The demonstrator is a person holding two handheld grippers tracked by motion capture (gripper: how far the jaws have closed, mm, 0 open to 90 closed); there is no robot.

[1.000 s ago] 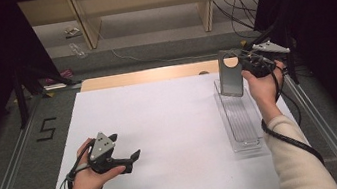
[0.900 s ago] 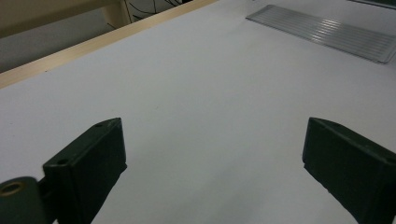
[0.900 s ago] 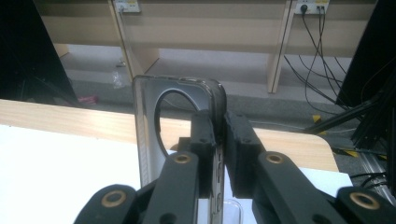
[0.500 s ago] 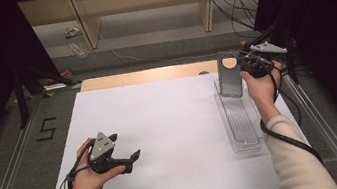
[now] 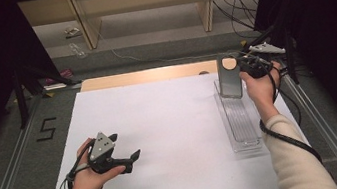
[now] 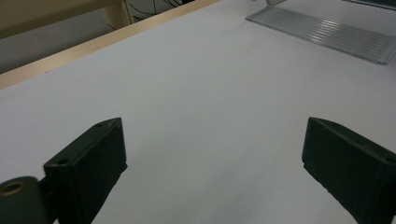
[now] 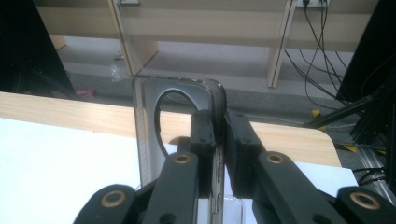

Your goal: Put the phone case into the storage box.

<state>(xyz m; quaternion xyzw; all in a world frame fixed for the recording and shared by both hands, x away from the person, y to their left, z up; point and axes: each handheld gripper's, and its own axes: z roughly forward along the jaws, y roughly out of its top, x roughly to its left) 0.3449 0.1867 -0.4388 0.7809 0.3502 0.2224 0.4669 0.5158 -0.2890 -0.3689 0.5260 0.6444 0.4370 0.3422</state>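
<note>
A smoky grey phone case (image 5: 229, 79) with a round camera hole stands upright above the far end of a clear ribbed tray (image 5: 241, 124) at the table's right. My right gripper (image 5: 240, 71) is shut on the case's right edge; in the right gripper view the jaws pinch that edge of the case (image 7: 149, 135) at the gripper (image 7: 219, 121). My left gripper (image 5: 126, 146) rests in the hand low on the left of the white sheet (image 5: 161, 126). It is open, with bare sheet between its jaws (image 6: 212, 144). The tray (image 6: 327, 32) lies far ahead of it.
A wooden table edge (image 5: 143, 76) runs along the far side of the sheet. Beyond it are shelf legs and cables on the floor. Metal rails flank the table, and dark stands rise at both sides.
</note>
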